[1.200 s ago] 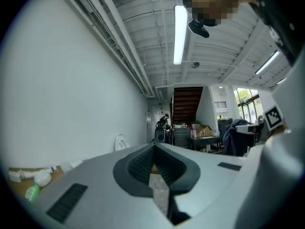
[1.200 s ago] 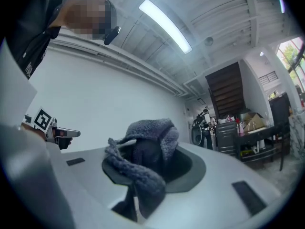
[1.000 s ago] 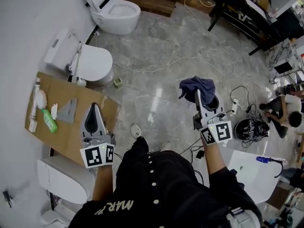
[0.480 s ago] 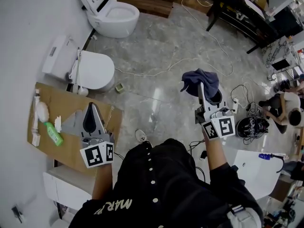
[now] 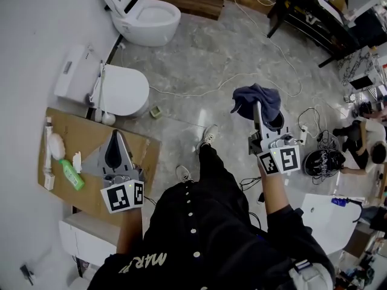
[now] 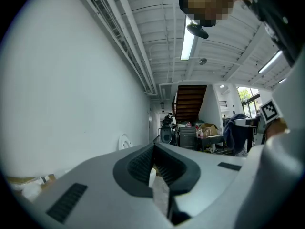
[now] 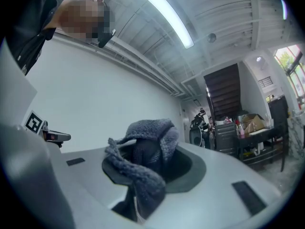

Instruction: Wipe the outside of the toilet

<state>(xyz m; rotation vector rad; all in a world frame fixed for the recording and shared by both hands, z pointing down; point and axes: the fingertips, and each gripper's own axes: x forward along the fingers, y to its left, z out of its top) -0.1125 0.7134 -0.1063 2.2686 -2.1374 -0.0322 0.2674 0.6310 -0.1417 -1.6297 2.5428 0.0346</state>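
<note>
Perhaps a workshop, loose toilets (image 5: 124,90), cables (image 5: 242,75)

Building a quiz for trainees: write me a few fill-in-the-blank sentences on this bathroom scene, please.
1. The right gripper is shut on a dark blue ____.
2. In the head view, the left gripper, shut and empty, overlaps a brown sheet of ____.
3. The bottle lying on that sheet is ____.
Missing words: cloth; cardboard; green.

Fuzzy dark-blue cloth (image 5: 257,101), glossy white ceramic toilet (image 5: 121,89), polished marble floor (image 5: 230,47), matt cardboard sheet (image 5: 91,125)
</note>
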